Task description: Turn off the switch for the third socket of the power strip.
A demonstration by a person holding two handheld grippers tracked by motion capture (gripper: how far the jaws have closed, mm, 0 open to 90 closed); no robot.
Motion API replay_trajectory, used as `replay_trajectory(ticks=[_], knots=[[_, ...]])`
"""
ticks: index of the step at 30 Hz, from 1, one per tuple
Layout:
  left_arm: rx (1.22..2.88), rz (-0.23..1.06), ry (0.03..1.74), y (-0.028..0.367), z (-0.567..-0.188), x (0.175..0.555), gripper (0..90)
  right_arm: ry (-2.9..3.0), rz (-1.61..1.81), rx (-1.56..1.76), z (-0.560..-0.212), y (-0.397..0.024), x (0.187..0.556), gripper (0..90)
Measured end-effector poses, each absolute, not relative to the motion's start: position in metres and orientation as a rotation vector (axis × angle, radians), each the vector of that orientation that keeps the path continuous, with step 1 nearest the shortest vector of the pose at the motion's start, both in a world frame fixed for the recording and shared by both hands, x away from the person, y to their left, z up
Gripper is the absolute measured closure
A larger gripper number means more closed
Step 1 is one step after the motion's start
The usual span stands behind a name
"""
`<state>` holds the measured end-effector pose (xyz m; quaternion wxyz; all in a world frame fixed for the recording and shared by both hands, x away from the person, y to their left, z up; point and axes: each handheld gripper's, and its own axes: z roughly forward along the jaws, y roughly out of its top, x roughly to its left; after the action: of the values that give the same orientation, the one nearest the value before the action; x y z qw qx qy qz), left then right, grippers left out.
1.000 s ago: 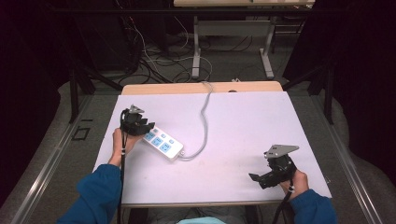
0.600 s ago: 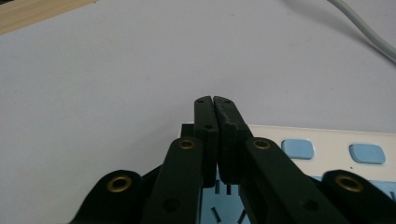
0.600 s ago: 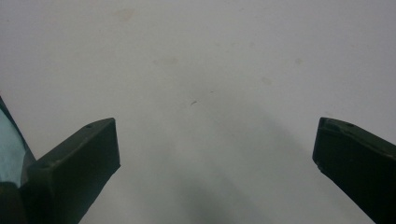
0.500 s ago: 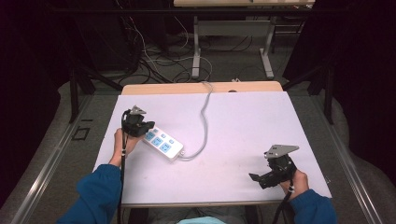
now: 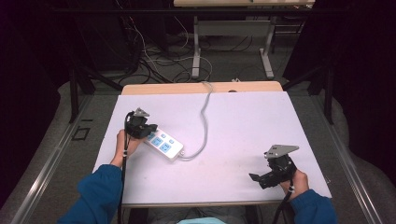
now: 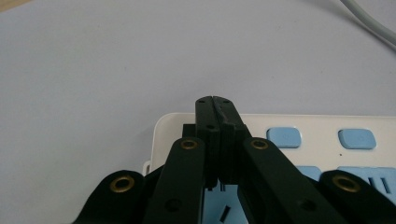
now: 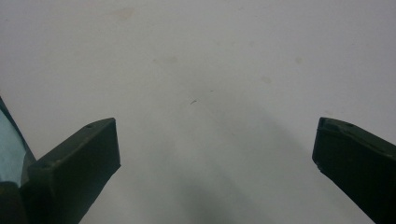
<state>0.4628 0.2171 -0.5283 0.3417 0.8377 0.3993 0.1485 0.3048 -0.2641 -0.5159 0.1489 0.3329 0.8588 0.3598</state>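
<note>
- Our left gripper (image 6: 215,105), jaws pressed together on nothing, sits over the near-left end of the power strip (image 5: 161,143).
- The strip's long axis runs diagonally toward our open, farther right gripper (image 5: 261,179).

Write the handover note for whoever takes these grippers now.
Left gripper: jaws have just closed, shut with nothing between them, tips over the near-left end of the power strip; whether they press it cannot be told.
Right gripper: jaws open, nothing in them, over bare table at the near right.
Power strip: flat on the table's left half, blue buttons up, its cable running off the far edge.
Done: left gripper brought to the strip's end.
Left: probably a button or switch press there; the pictures do not show one made. Right gripper is free.
</note>
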Motion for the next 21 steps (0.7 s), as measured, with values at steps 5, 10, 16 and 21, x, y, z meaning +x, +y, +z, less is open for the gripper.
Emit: replay_trajectory(ticks=[5, 10, 16, 21], knots=[[2.168, 0.39, 1.053, 0.2154, -0.5315, 0.463, 90.0, 2.462, 1.041, 0.957, -0.5166, -0.2637, 0.305, 0.3], [2.209, 0.384, 1.023, 0.2147, -0.5297, 0.4625, 90.0, 2.463, 1.04, 0.957, -0.5166, -0.2636, 0.3051, 0.4], [2.188, 0.404, 1.035, 0.2145, -0.5316, 0.4618, 90.0, 2.462, 1.038, 0.964, -0.5167, -0.2634, 0.3047, 0.5], [2.225, 0.407, 1.019, 0.2134, -0.5297, 0.4618, 90.0, 2.463, 1.038, 0.966, -0.5169, -0.263, 0.3046, 0.5]])
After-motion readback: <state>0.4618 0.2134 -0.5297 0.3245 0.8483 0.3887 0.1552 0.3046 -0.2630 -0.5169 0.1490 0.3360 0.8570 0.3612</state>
